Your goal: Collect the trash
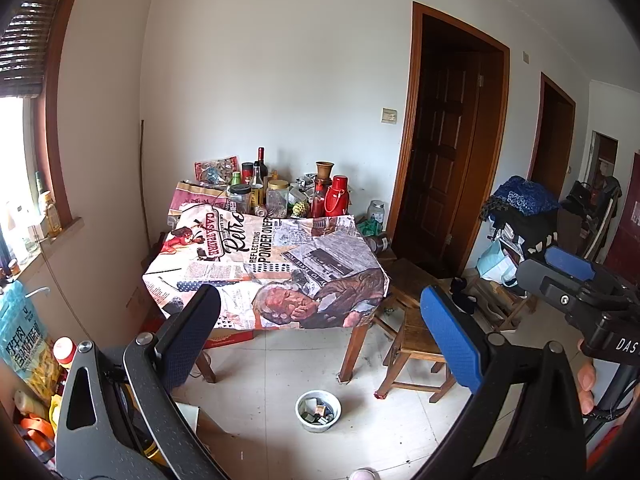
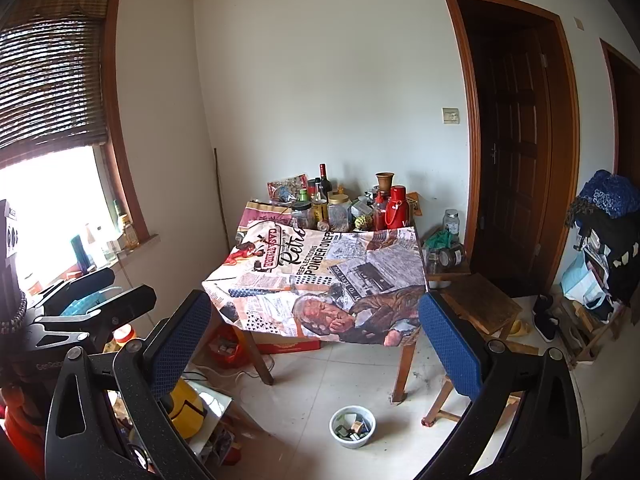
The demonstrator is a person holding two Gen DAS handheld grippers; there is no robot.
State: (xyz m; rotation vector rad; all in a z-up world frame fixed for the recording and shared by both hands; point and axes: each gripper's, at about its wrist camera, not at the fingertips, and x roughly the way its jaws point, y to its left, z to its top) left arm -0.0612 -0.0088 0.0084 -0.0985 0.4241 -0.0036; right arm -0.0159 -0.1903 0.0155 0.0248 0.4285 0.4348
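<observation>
Sitting on floor: one bowl (image 1: pixel 318 411), trash-filled.

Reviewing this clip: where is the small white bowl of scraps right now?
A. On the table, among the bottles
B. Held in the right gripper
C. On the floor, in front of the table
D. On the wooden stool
C: the bowl sits on the floor tiles in front of the table, apart from the stool, and both the left gripper and the right gripper are open and empty.
</observation>
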